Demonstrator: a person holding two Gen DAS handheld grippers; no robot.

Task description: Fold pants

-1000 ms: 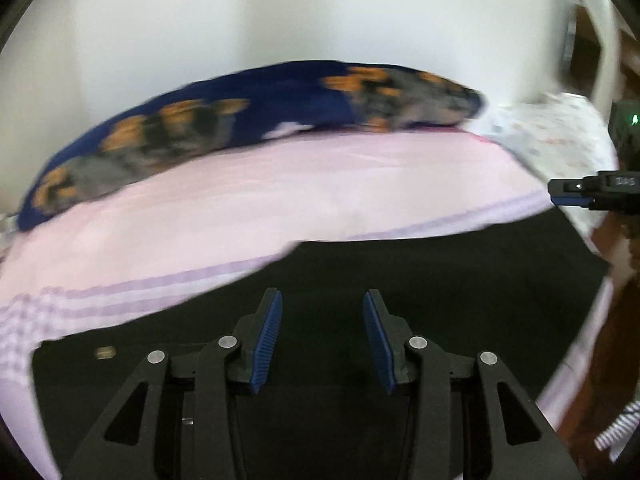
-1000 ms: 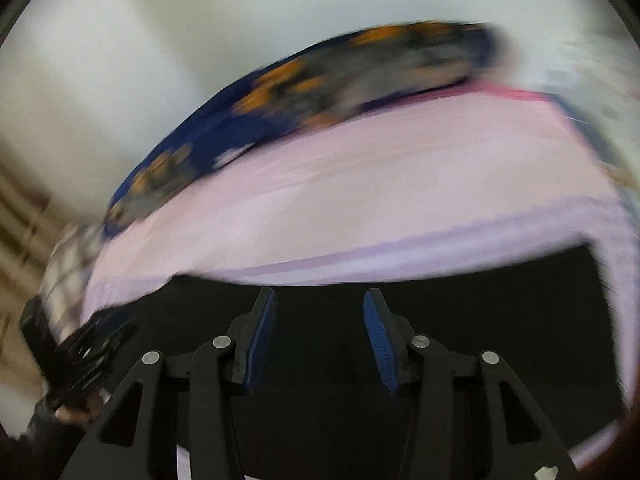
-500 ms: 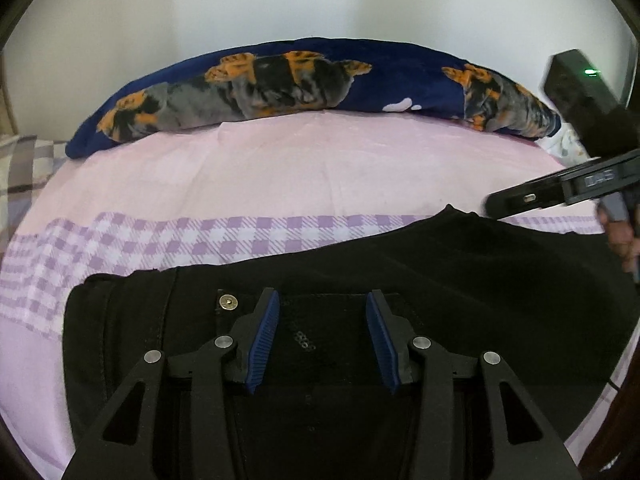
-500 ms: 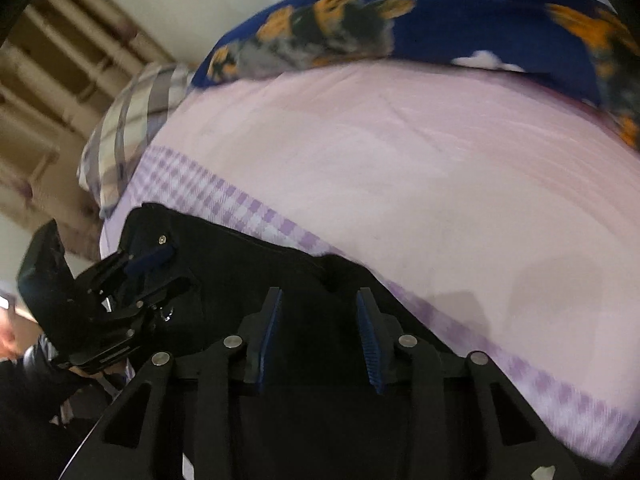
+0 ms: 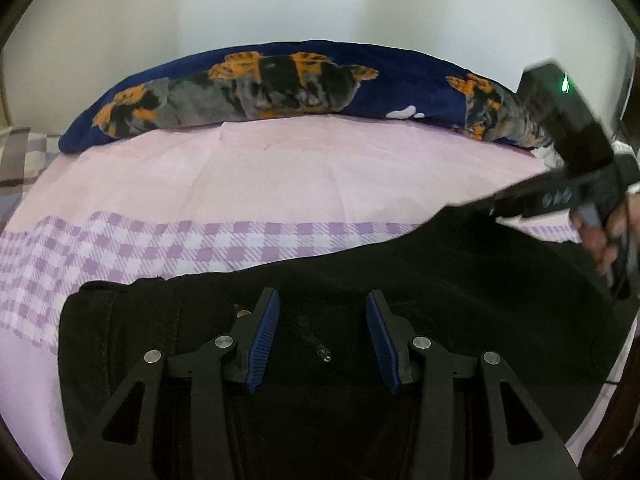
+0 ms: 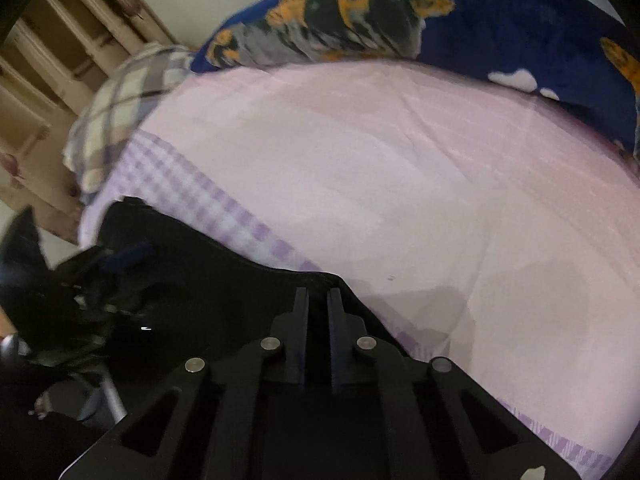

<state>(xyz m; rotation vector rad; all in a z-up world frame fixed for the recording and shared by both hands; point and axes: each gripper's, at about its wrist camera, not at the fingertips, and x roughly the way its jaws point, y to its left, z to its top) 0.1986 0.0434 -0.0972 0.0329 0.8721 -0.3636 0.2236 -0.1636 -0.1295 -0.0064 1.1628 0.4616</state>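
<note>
Left gripper: blue-padded fingers are sitting wide apart, gripping nothing, hovering over the waistband end of the black denim pants; whether the tips are touching the cloth can't be told. Right gripper: fingers are nearly together, only a narrow slot showing, pinching the far edge of the pants, which is peaking up at the tips. In the left view the right gripper is appearing at the right edge, lifting that edge into a ridge. Pants are lying spread across the near side of the pink bed sheet with a purple checked band, a small metal rivet showing by the left finger. Navy blanket with orange-grey print is lying along the far side of the bed.
</note>
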